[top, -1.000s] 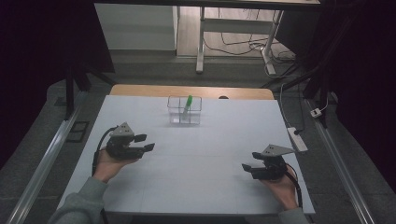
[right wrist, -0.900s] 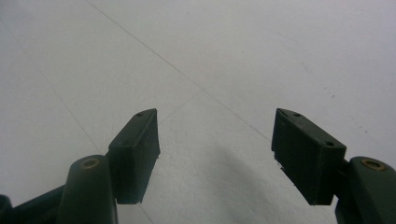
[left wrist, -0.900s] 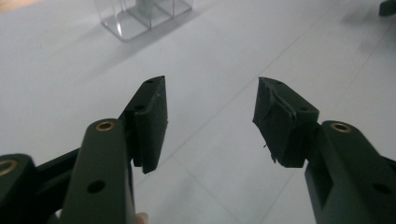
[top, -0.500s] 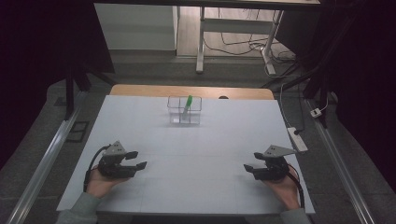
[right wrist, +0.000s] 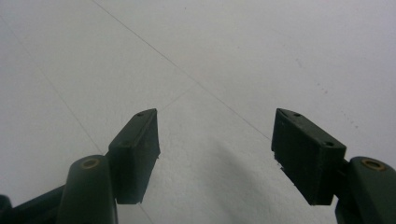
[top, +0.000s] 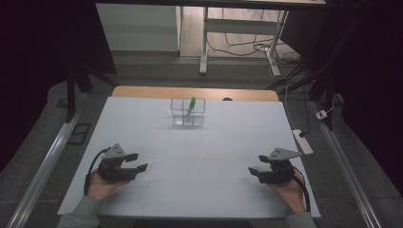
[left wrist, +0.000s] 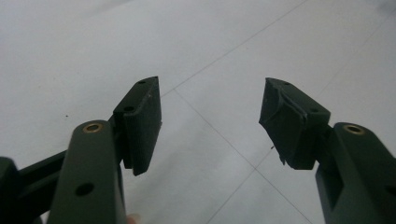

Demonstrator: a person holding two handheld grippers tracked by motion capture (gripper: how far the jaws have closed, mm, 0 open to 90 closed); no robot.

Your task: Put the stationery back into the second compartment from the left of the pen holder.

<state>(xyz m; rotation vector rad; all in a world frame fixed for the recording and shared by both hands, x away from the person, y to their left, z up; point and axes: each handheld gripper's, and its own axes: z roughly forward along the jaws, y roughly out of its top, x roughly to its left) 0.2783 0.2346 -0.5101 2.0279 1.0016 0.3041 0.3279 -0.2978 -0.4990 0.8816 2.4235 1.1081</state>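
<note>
While both grippers rest apart, a green marker stands in the clear box.

The table has a matt white top, smooth, crossed by thin scored lines; a strip of light wood with a dull finish shows along its far edge. Near that wood strip stands a clear plastic box, glossy and see-through, with a green plastic marker in it. Nearer than the box, the left gripper and the right gripper are matt black plastic, each topped by a grey plate. The left gripper's pads look rubbery and dull, one with a torn, rough edge; small brass-coloured metal bushings sit in the jaws.
</note>
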